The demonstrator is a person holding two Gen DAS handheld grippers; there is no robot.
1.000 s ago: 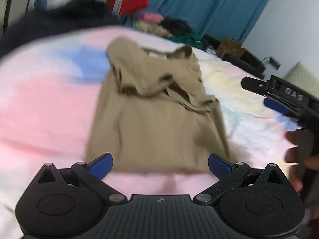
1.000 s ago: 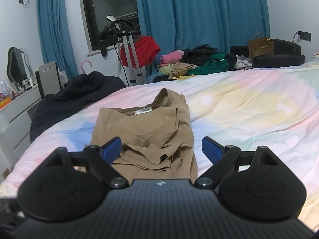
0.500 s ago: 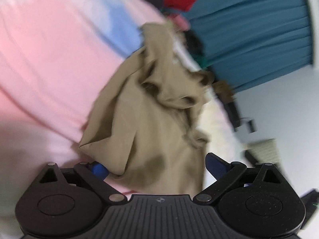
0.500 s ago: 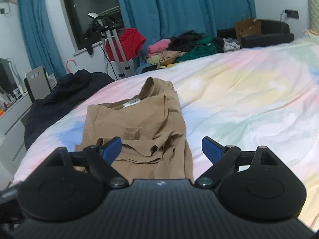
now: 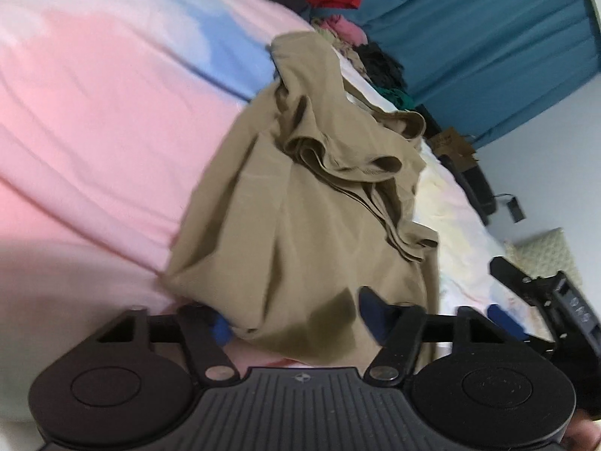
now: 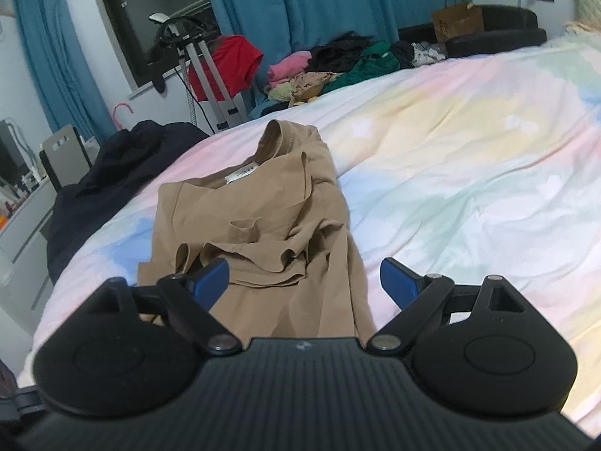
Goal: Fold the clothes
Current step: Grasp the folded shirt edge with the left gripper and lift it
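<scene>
Now closing left fingers on crumpled tan cotton T-shirt's hem at 6 o'clock, right fingers released above it; probably next, right-side grasp, then folding toward 12 o'clock.

Soft even indoor light, fisheye-bent edges, motion blur in left view

Shirt lying on bed, collar end far, hem end near. Left gripper at hem, jaws closing with hem cloth between. Right gripper over shirt's near right edge. Clothes pile behind bed, jacket off left edge.
</scene>
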